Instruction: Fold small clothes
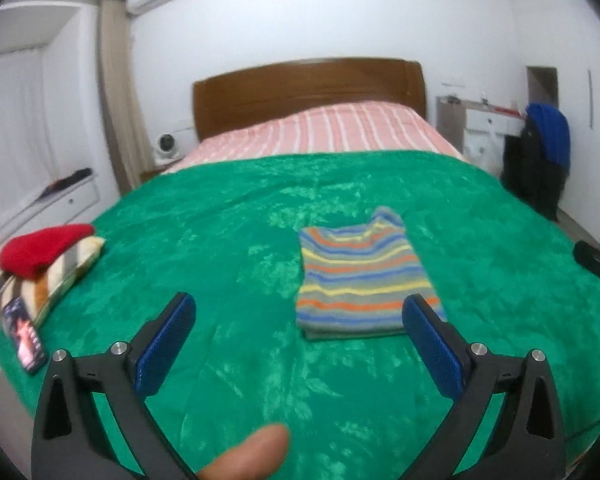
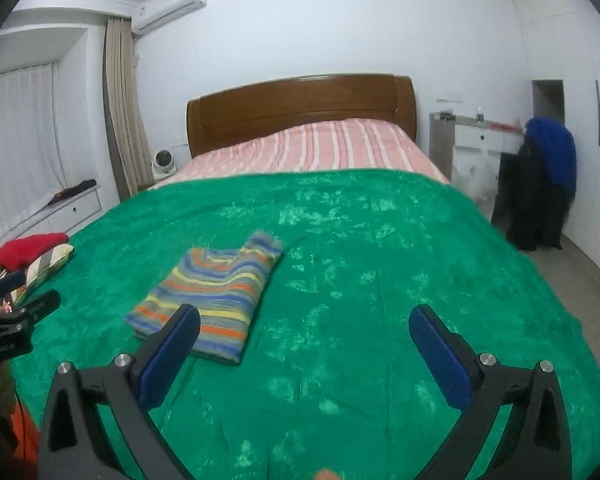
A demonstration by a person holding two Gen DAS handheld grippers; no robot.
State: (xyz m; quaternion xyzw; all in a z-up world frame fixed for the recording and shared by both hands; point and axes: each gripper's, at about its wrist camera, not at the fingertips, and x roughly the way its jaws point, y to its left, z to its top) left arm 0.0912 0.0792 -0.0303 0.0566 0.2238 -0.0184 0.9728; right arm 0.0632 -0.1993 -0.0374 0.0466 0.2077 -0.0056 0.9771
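A small striped garment [image 1: 360, 276] in blue, orange, yellow and green lies folded into a neat rectangle on the green blanket [image 1: 227, 240]. It also shows in the right wrist view [image 2: 215, 292]. My left gripper [image 1: 300, 316] is open and empty, held above the blanket just short of the garment's near edge. My right gripper [image 2: 306, 328] is open and empty, to the right of the garment. The left gripper's body [image 2: 15, 320] shows at the left edge of the right wrist view.
A red folded cloth [image 1: 43, 248] sits on a striped folded pile [image 1: 55, 276] at the bed's left edge, with a phone [image 1: 23, 336] beside it. A wooden headboard [image 1: 308, 92] and pink striped sheet [image 1: 324, 132] lie beyond. A chair with blue and black clothes [image 2: 540, 184] stands right.
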